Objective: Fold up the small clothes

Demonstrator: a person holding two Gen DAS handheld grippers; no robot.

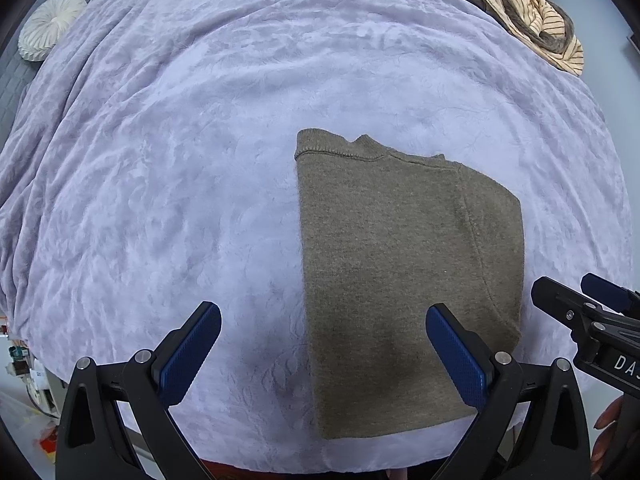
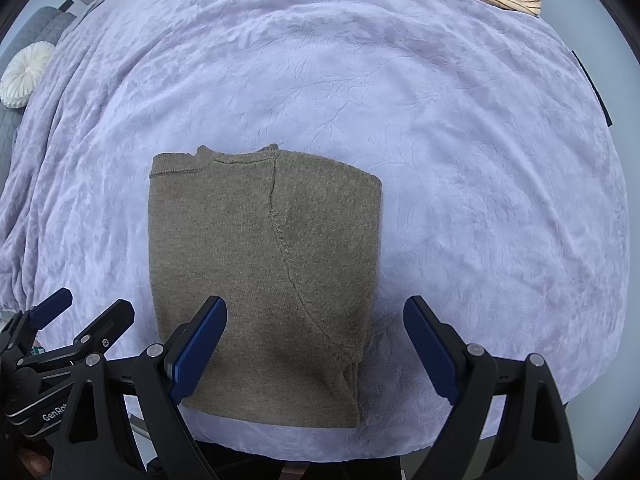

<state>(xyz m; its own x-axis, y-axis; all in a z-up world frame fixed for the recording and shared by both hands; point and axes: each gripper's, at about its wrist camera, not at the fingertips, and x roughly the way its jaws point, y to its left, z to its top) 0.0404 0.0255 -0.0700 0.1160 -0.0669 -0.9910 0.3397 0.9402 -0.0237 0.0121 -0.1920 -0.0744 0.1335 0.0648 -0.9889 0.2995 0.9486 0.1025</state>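
Note:
A small olive-brown knitted sweater point(image 1: 404, 272) lies folded into a tidy rectangle on the lilac blanket point(image 1: 180, 160), its collar edge at the far end. In the right wrist view the same sweater point(image 2: 260, 280) sits low and left of centre. My left gripper point(image 1: 324, 320) hovers open above the sweater's near left edge, nothing between its blue pads. My right gripper point(image 2: 316, 320) hangs open over the sweater's near right corner, also empty. Each gripper shows at the other's frame edge: the right gripper point(image 1: 576, 292) and the left gripper point(image 2: 92, 304).
A heap of striped cream and brown clothes point(image 1: 536, 20) lies at the far right of the bed. A round white pleated cushion point(image 1: 48, 26) rests on a grey sofa at the far left. The blanket's near edge runs just below the sweater.

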